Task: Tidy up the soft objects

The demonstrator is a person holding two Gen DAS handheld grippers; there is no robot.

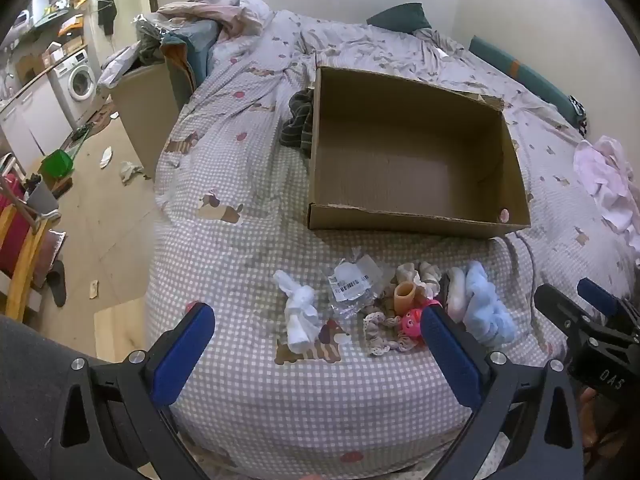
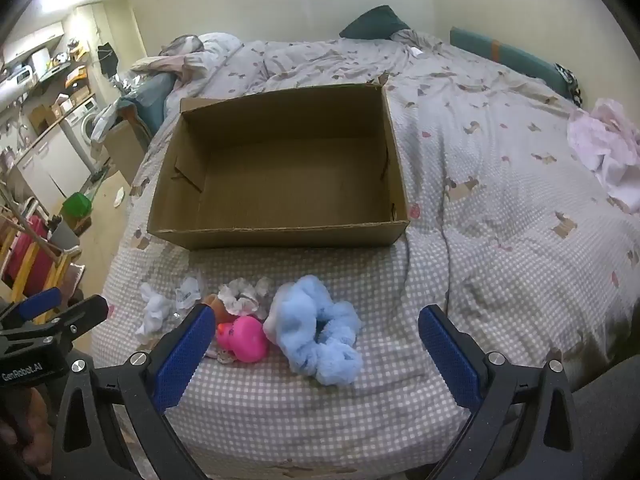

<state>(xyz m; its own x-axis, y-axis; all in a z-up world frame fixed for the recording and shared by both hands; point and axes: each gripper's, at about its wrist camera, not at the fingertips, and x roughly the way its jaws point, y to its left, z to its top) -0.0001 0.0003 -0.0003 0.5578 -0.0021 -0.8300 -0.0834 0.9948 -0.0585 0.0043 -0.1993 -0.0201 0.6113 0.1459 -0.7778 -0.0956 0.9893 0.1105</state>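
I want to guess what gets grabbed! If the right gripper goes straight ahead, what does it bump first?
Probably the fluffy light-blue scrunchie, lying between the open right gripper fingers on the checkered bedspread; depth is unclear.

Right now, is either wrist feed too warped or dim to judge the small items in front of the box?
Left wrist: sharp and evenly lit; fisheye bends the cardboard box edges, dark vignette in corners. Right wrist: blue scrunchie crisp, ceiling-light glare only at top left; frame edges curve.

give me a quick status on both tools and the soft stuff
Left tool open, empty. Right tool open, empty. Blue scrunchie and small items on bed; cardboard box empty. Nothing blocking.
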